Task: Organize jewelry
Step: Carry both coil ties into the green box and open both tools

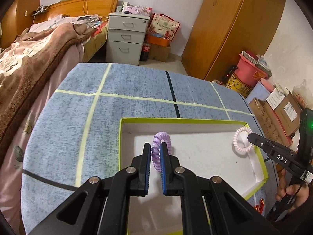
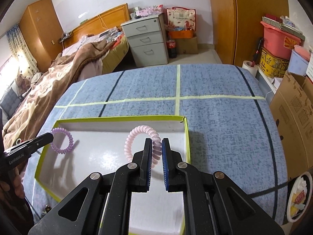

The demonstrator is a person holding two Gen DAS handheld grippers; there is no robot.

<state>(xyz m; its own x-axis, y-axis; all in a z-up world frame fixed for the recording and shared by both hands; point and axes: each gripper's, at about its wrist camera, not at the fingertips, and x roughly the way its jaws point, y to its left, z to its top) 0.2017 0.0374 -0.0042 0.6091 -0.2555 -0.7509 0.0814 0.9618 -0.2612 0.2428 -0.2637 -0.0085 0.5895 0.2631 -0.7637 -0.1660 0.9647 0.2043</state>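
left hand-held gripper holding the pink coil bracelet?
No. The left hand-held gripper is shut on the purple coil bracelet; the pink one is in the other.

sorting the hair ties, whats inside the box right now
Both ties hang over the box: the purple tie in the left gripper, the pink tie in the right gripper. The grippers cover its near floor.

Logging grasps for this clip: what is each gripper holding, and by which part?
The left gripper pinches the purple coil bracelet across one side of its loop; the right gripper pinches the pink coil bracelet likewise.
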